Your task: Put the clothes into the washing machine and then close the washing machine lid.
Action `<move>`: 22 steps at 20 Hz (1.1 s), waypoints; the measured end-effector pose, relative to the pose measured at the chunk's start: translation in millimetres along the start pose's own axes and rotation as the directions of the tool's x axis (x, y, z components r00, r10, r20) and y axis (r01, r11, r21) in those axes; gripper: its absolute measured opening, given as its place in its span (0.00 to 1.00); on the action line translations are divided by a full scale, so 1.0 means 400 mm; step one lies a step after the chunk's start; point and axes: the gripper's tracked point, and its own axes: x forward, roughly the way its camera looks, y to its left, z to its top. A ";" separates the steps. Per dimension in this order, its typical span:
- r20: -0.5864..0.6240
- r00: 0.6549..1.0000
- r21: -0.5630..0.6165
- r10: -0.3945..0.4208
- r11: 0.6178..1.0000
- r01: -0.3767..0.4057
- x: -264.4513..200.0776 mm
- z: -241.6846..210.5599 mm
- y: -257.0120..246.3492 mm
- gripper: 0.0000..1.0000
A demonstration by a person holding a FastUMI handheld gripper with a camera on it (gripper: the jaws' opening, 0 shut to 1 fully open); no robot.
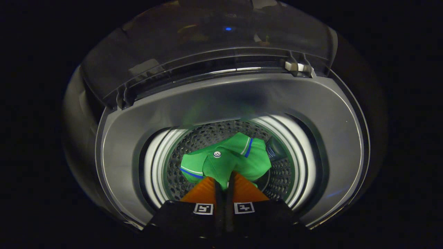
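Dark booth, grey top-loading washing machine, clear lid raised: my jaws pinch the green blue-trimmed garment over the perforated steel drum; loading step, I judge; next, release, then lower lid.

The one camera rides on the gripper and looks forward along its two orange fingers, facing steeply down into the open top of the washing machine. It sits close above the mouth, so the grey rim curves round the near, left and right sides, the drum lies just beyond the fingers, and the raised lid stands on the far side.
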 end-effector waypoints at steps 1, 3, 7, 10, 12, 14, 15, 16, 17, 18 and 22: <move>0.003 1.000 0.000 -0.001 1.000 0.001 0.001 0.004 -0.001 0.09; -0.006 1.000 0.000 0.000 1.000 0.000 0.008 0.004 0.000 0.09; -0.042 0.999 -0.003 -0.002 1.000 0.002 0.013 -0.010 -0.002 0.18; -0.052 0.999 -0.011 0.006 1.000 -0.006 0.005 -0.015 0.004 0.66; -0.053 0.999 -0.016 0.001 1.000 -0.002 -0.004 -0.017 0.002 0.98; -0.039 0.999 -0.019 0.002 1.000 -0.002 -0.010 -0.012 0.003 0.99; -0.037 0.999 -0.023 0.002 1.000 -0.003 -0.013 -0.013 0.004 0.99; -0.035 0.999 -0.025 0.004 1.000 -0.005 -0.019 -0.012 0.004 0.99; -0.032 0.999 -0.027 0.005 1.000 -0.006 -0.021 -0.014 0.006 0.99; -0.026 1.000 -0.029 0.005 1.000 -0.005 -0.028 -0.013 0.005 0.99; 0.046 0.999 -0.038 0.020 0.999 -0.018 -0.084 0.008 0.019 0.99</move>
